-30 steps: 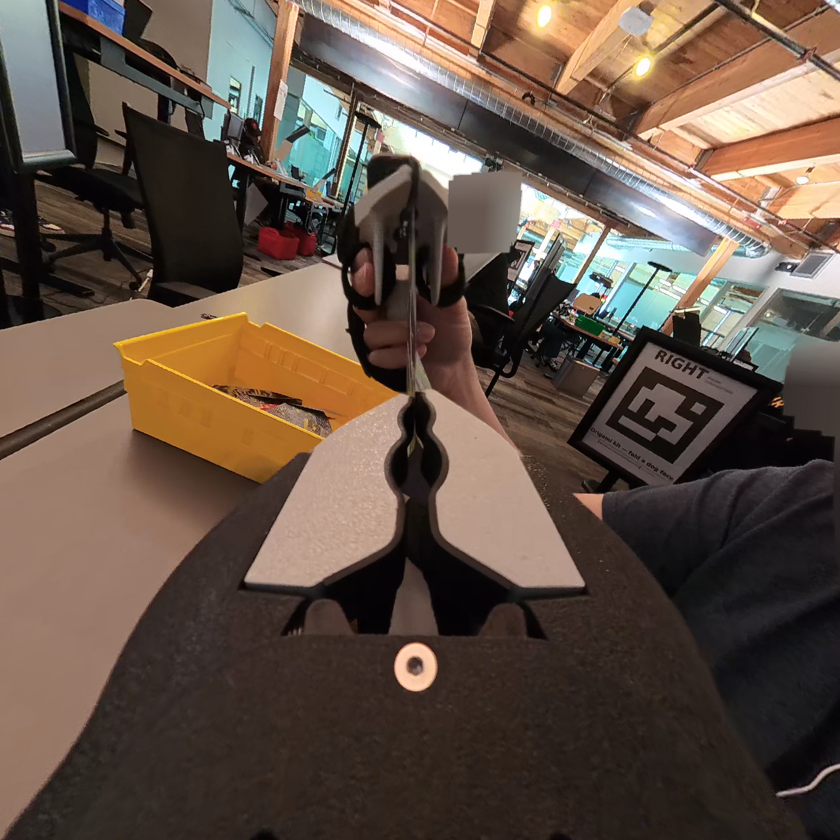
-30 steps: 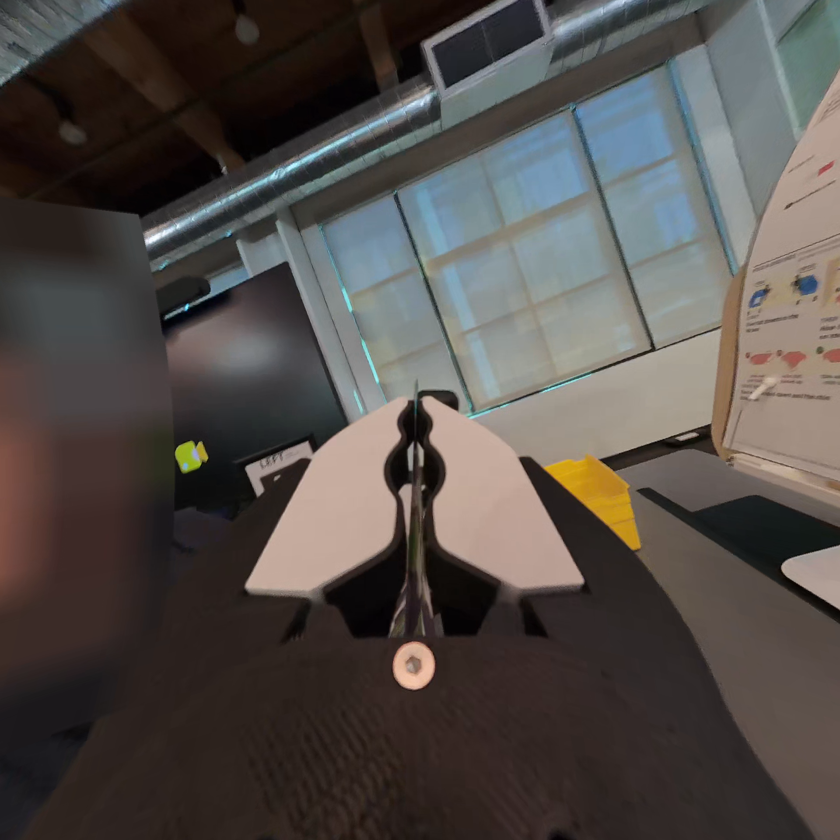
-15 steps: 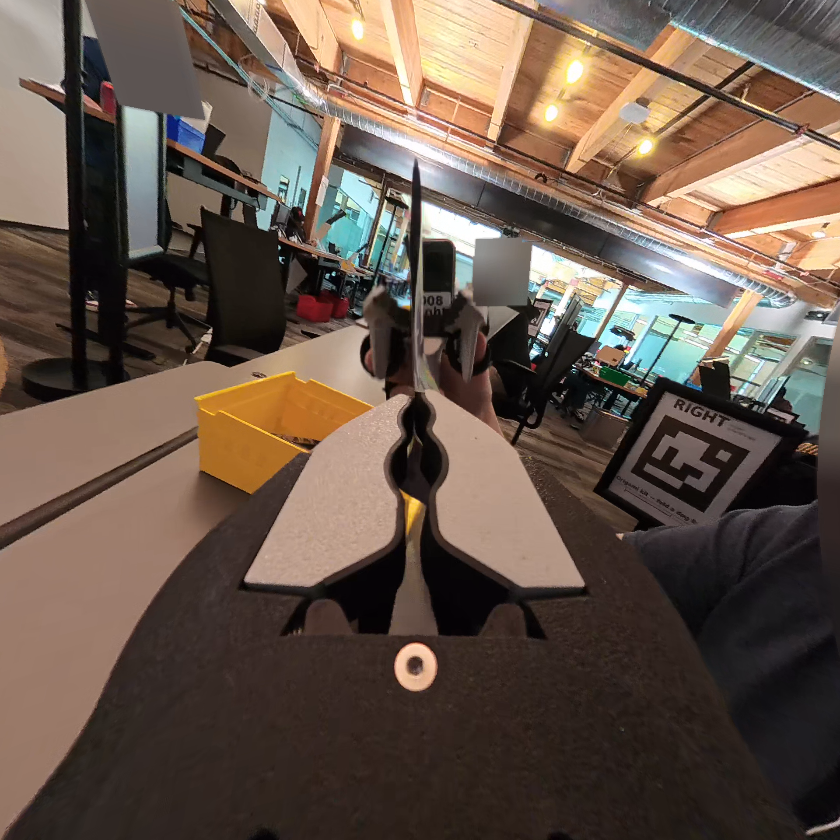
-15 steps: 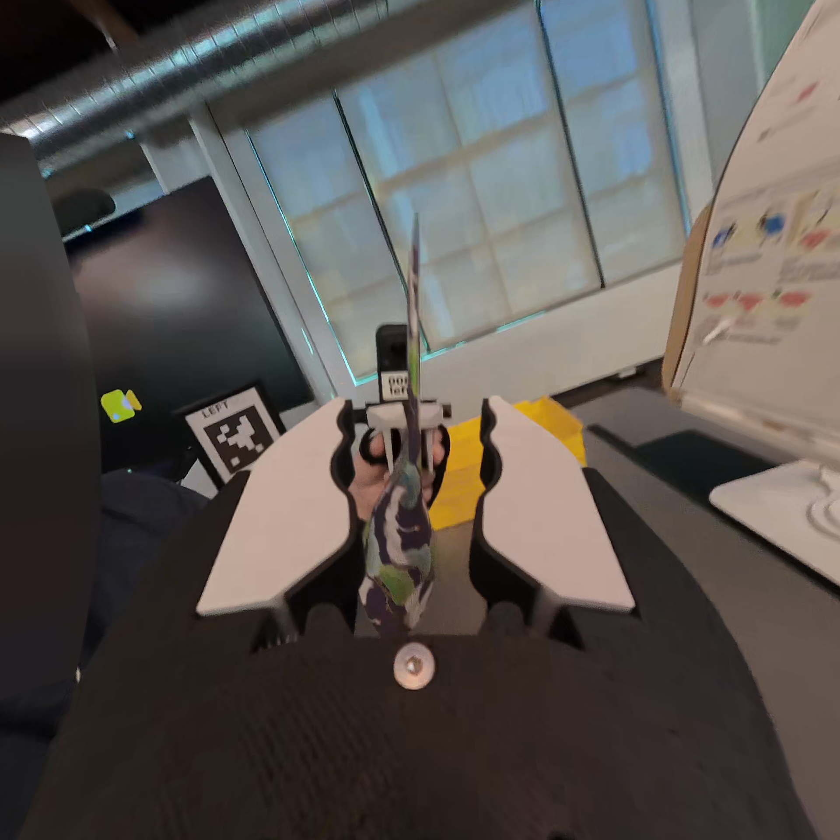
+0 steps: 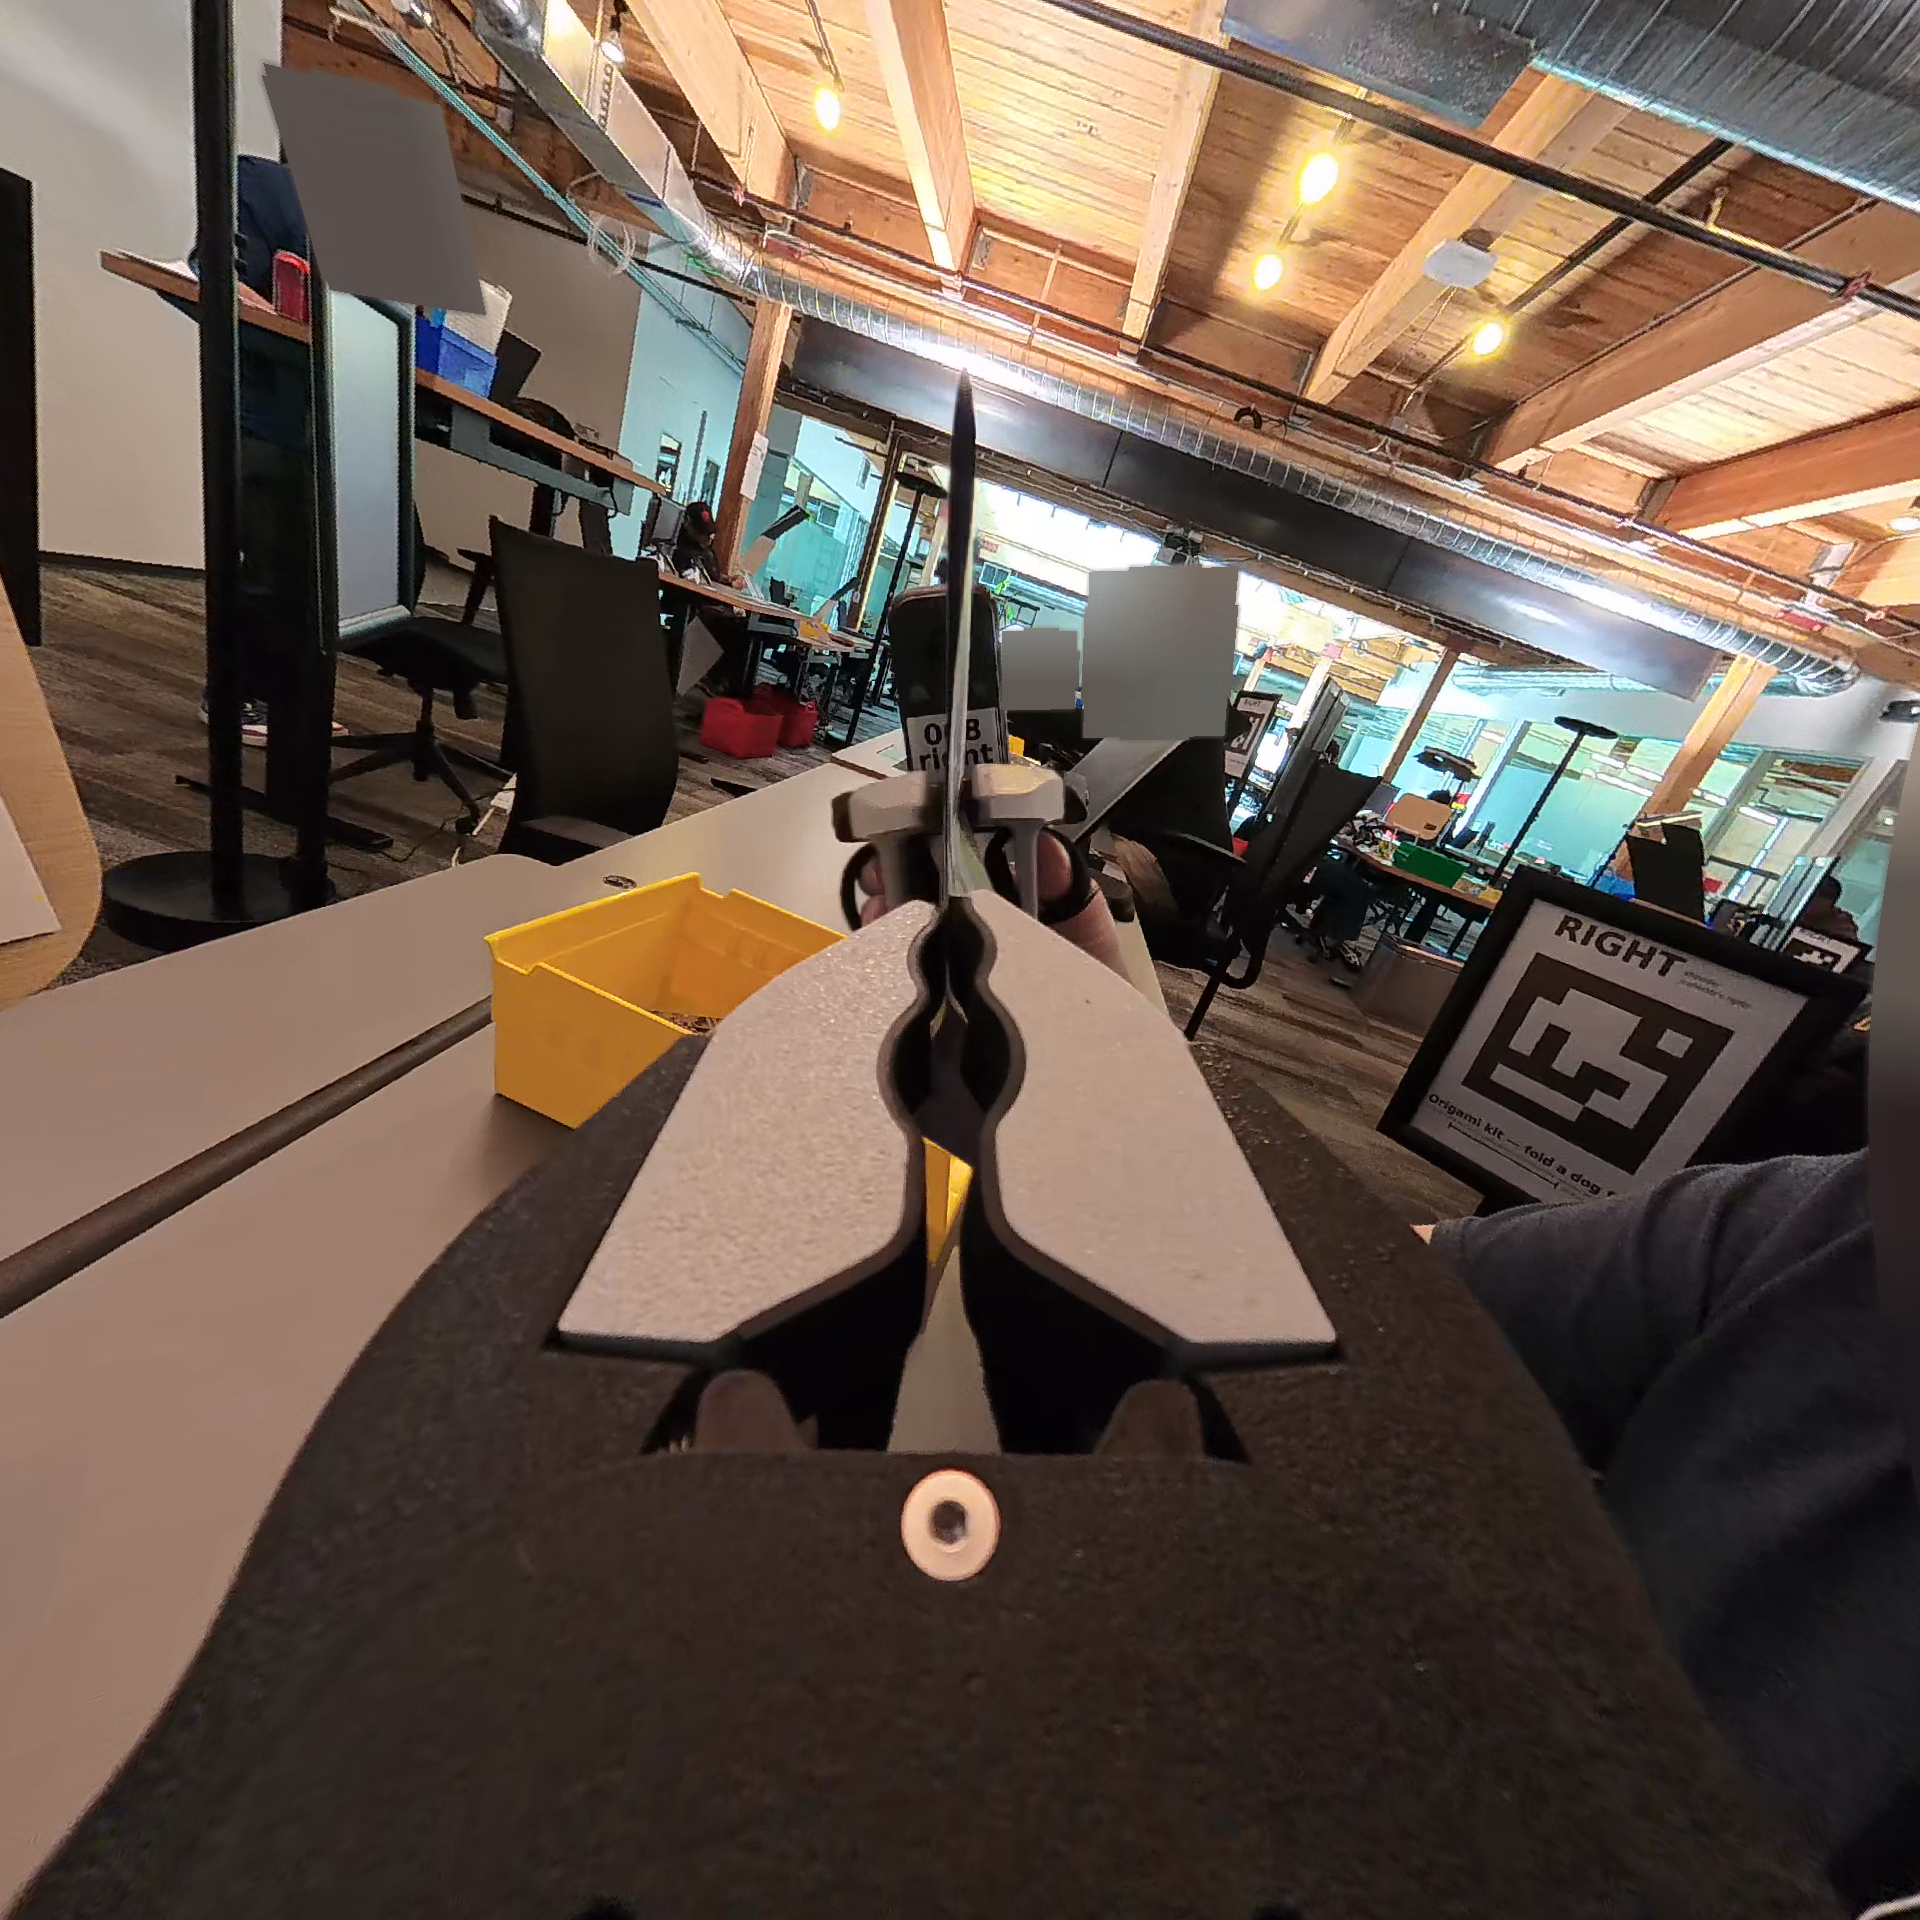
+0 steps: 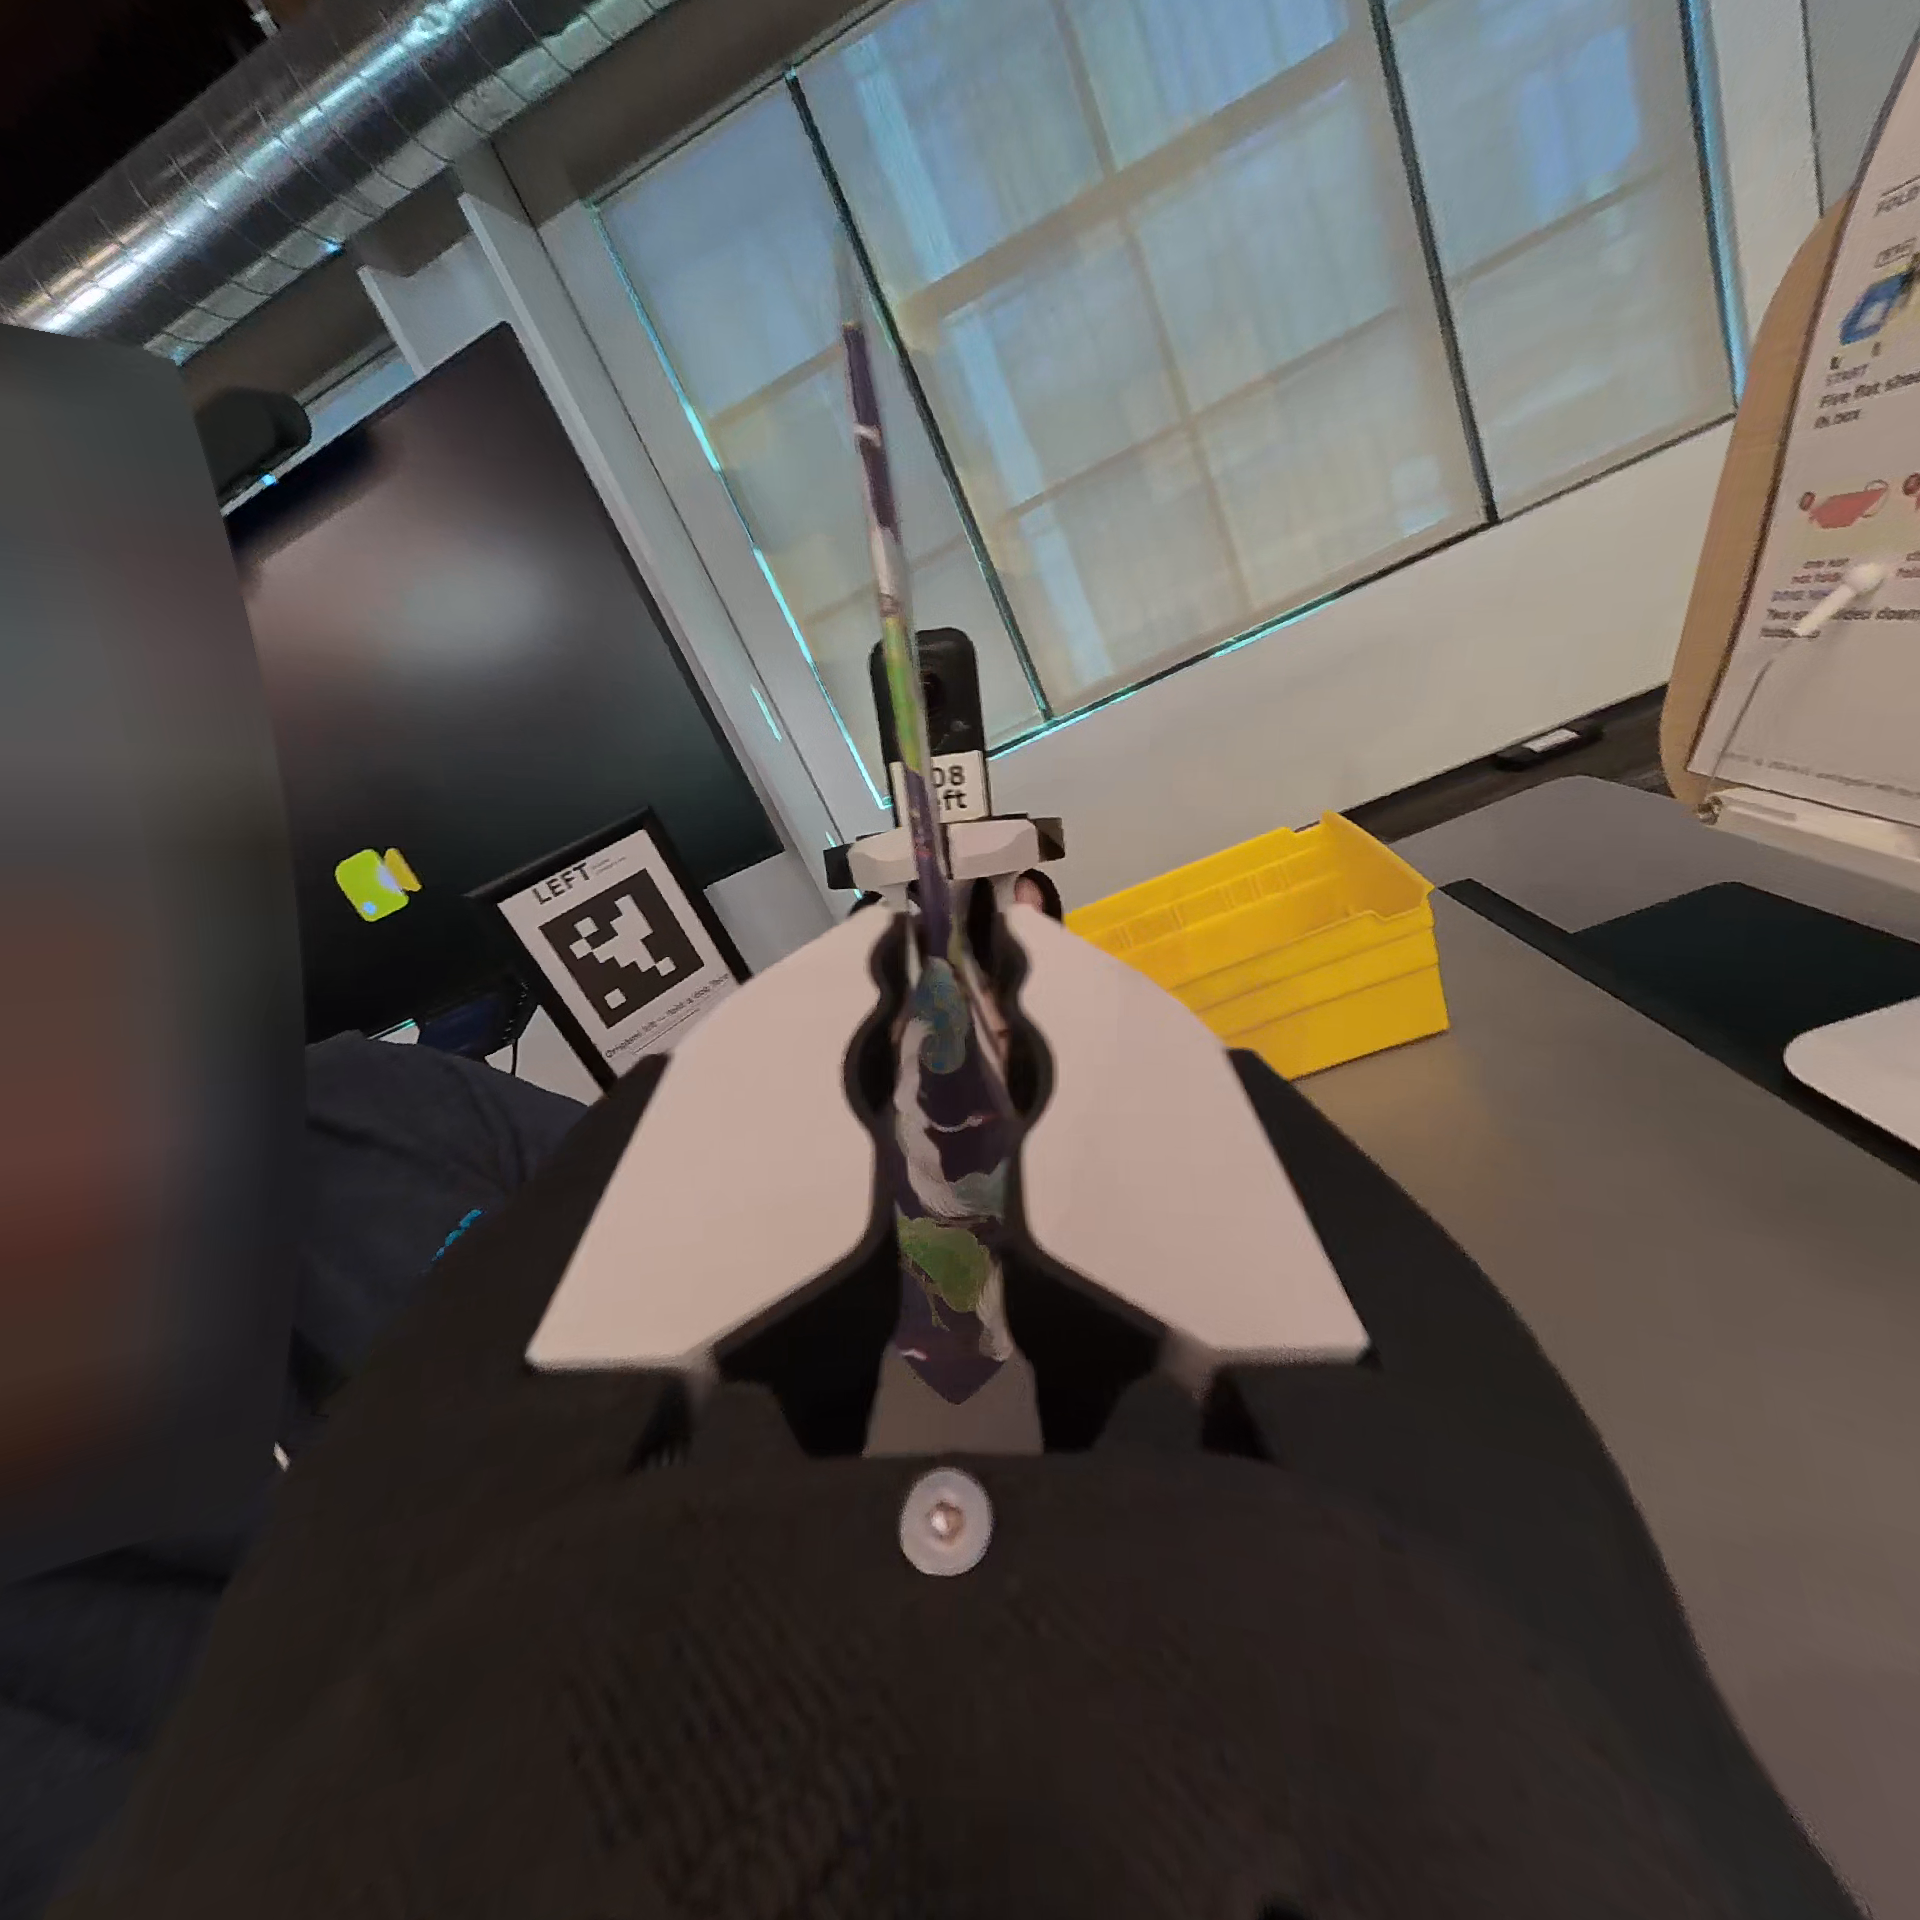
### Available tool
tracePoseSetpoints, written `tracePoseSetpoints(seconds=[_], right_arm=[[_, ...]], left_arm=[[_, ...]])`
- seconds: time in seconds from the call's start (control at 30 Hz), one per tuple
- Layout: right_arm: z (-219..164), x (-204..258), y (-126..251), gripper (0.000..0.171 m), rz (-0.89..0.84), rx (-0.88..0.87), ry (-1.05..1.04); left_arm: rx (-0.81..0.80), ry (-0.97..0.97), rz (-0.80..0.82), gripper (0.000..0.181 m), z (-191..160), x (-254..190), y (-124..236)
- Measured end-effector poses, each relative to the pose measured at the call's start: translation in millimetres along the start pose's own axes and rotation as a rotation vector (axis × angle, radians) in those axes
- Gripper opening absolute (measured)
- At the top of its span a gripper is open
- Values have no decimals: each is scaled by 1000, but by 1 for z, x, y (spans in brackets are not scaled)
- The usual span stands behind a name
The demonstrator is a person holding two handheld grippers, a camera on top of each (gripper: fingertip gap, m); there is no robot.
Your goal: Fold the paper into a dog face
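Paper held edge-on in the air between two facing hand-held grippers

Above the grey counter (image 5: pixel 208 1403) and its yellow bin (image 5: pixel 582 997), the patterned paper (image 6: pixel 940 1174) is pinched by the closed left hand-held gripper (image 5: pixel 951 951); the right hand-held gripper (image 6: pixel 940 961) is nearly closed around the paper's other end, though a firm pinch cannot be told. For a clean crease, the sheet is best kept taut and its edges matched before pressure is applied.
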State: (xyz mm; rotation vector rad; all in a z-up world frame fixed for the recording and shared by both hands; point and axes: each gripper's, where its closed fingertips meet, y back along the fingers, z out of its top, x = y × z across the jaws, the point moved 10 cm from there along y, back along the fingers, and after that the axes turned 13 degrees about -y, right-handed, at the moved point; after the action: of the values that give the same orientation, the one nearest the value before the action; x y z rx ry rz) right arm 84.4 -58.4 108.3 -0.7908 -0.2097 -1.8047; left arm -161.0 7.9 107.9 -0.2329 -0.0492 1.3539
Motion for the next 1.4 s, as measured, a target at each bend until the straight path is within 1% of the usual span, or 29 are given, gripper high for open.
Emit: tracePoseSetpoints(seconds=[0.03, 0.07, 0.13, 0.17, 0.27, 0.33, 0.37, 0.43, 0.5, 0.53, 0.57, 0.6, 0.63, 0.67, 0.8, 0.83, 0.87, 0.9, 0.97, 1.03, 1.07, 1.13, 1.27, 1.33, 1.37, 1.4], right_arm=[[0, -1, 0, 24, -16, 5, -6], [-1, -1, -1, 21, -15, 19, -4], [-2, -1, -1, 3, 12, 43, 2], [-2, -2, -1, 1, 0, 34, 7], [-3, -5, -2, 1, 21, 28, -15], [-3, -7, -2, 14, 35, 13, -49], [-3, -7, -2, 1, 50, 21, -46], [-3, -8, -2, 1, 24, 25, -29], [-4, -8, -1, 1, 35, 24, -41], [-4, -8, -2, 2, 46, 34, -56], [-5, -8, -2, 13, 40, 52, -61], [-5, -8, -3, 16, 25, 63, -53], [-6, -8, -4, 6, 21, 84, -35], [-7, -7, -5, 1, 13, 97, -19], [-8, -9, -6, 1, 15, 90, -46], [-8, -10, -6, 5, 13, 92, -52], [-9, -11, -7, 6, 4, 97, -50], [-10, -11, -7, 1, 3, 112, -41], [-10, -12, -8, 1, -25, 118, -29], [-10, -12, -8, 1, -16, 113, -39], [-11, -13, -9, 8, -22, 117, -51], [-13, -14, -10, 1, -21, 142, -45], [-15, -17, -13, 1, 8, 137, -76], [-16, -19, -15, 7, 4, 139, -94], [-17, -20, -16, 1, 6, 152, -88], [-18, -20, -17, 1, -1, 160, -90]], left_arm=[[-1, 0, 1, 0, 0, 0, 0], [-1, 0, 2, 0, 0, 0, 1], [-3, -1, 5, 0, 1, 0, 1], [-1, -3, 5, 0, 1, 0, 1], [3, -2, 3, 0, 1, 1, 2], [7, -1, 2, 0, 1, 1, 2], [11, 0, 0, 0, 1, 1, 2], [16, -3, 5, 0, 1, 1, 2], [14, -2, 5, 0, 1, 1, 2], [11, -1, 6, 0, 1, 1, 2], [7, -1, 8, 0, 2, 2, 3], [4, -1, 11, 0, 2, 2, 4], [4, -2, 13, 0, 3, 2, 4], [6, -4, 17, 0, 3, 2, 5], [3, -2, 22, 0, 4, 3, 6], [1, -3, 25, 0, 4, 3, 6], [-1, -1, 25, 0, 4, 4, 7], [3, -1, 27, 0, 5, 4, 8], [13, -11, 43, 0, 5, 5, 9], [8, -8, 40, 0, 5, 4, 9], [4, -6, 40, 0, 5, 5, 9], [-3, -6, 45, 0, 6, 5, 10], [-8, -4, 52, 0, 7, 6, 12], [-18, -4, 60, 0, 8, 6, 14], [-16, -3, 61, 0, 9, 7, 15], [-13, -5, 64, 0, 9, 7, 16]])
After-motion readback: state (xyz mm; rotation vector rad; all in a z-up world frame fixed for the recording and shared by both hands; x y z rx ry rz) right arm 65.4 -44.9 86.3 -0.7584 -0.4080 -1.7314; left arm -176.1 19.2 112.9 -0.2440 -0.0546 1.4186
